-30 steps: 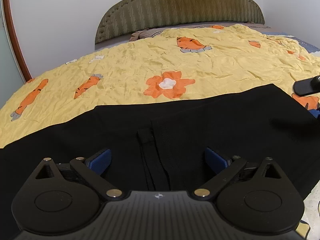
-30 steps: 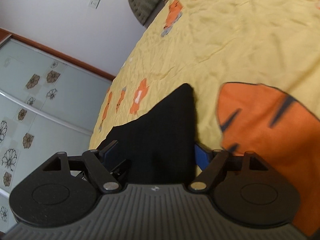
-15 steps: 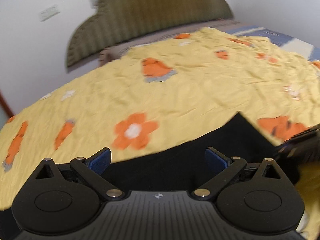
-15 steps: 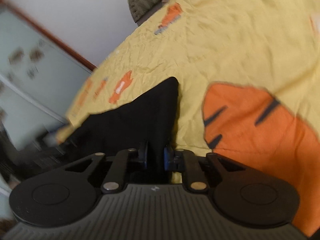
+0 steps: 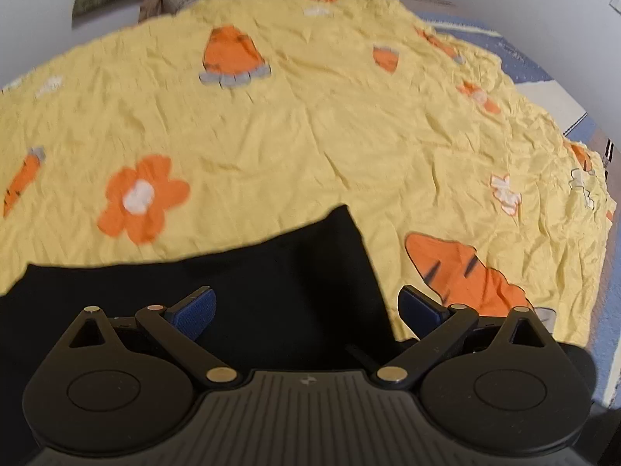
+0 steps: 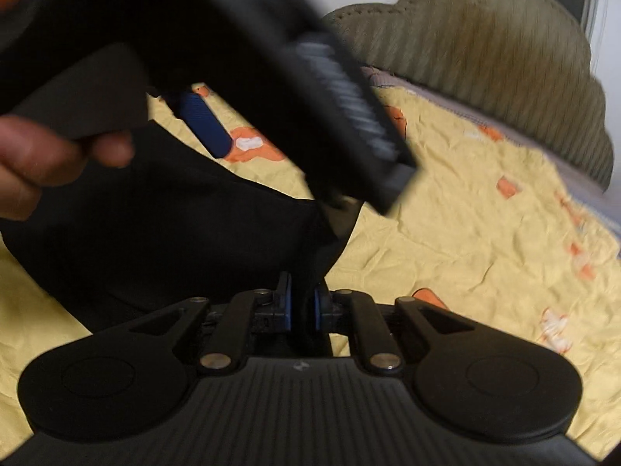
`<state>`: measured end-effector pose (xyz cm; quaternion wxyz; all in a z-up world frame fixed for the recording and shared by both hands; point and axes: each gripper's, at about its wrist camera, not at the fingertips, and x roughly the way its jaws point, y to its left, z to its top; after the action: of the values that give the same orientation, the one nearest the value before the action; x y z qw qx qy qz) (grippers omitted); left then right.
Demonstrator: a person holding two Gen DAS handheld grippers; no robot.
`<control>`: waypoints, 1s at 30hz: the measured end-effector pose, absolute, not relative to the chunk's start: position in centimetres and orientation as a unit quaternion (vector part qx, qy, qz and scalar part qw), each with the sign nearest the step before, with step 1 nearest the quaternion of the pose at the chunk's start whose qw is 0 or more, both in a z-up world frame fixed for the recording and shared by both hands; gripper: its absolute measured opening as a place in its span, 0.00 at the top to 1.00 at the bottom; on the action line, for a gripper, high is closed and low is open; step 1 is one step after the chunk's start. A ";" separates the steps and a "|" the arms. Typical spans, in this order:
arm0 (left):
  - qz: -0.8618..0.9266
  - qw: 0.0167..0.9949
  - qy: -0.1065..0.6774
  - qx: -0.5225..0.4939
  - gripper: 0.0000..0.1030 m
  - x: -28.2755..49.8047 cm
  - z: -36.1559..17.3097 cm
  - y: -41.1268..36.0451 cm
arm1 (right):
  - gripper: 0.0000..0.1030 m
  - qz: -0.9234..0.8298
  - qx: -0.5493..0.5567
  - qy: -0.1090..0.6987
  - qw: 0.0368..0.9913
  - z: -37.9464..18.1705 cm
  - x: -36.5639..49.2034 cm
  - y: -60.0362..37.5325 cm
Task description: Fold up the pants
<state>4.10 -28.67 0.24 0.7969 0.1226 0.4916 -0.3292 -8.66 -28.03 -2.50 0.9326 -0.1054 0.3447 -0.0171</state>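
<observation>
Since a second ago my right tool [image 6: 302, 308] has gone from gaping over the cloth to clamped on it, and it has swung round to look across the bed toward the headboard [image 6: 485, 58]; my left tool [image 5: 306, 306] has travelled along the black pants [image 5: 271, 291] to their far end; its jaws stand wide apart with nothing between them, one blue pad over the cloth and the other just past its edge, which I judge is the line-up for taking that corner; the right tool's pads are nearly together with a pinch of black fabric between them, held so, I reckon, to carry that end up and over for the fold; the pants lie spread on the yellow bedspread [image 5: 310, 136], one end lifted by the right tool; from the right wrist view the left tool passes close in front, blurred, with my hand [image 6: 35, 163] on its handle; I count one pair of pants, two tools, one bed.
</observation>
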 end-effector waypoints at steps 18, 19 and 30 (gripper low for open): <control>-0.324 0.780 0.530 0.069 0.94 4.6 0.5 -27.9 | 0.92 -0.036 -0.135 0.322 0.936 -2.2 -10.1 -26.3; -0.327 0.782 0.526 0.065 0.94 4.7 1.1 -27.3 | 0.92 -0.036 -0.133 0.317 0.938 -1.8 -10.2 -26.1; -0.344 0.793 0.503 0.024 0.94 7.2 6.2 -17.0 | 0.92 0.039 -0.057 0.270 0.960 3.9 -10.4 -23.1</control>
<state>7.16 -17.01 6.15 0.7928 0.0238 0.5025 -0.3440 -10.36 -23.06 3.89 0.9603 -0.0569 0.2703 0.0394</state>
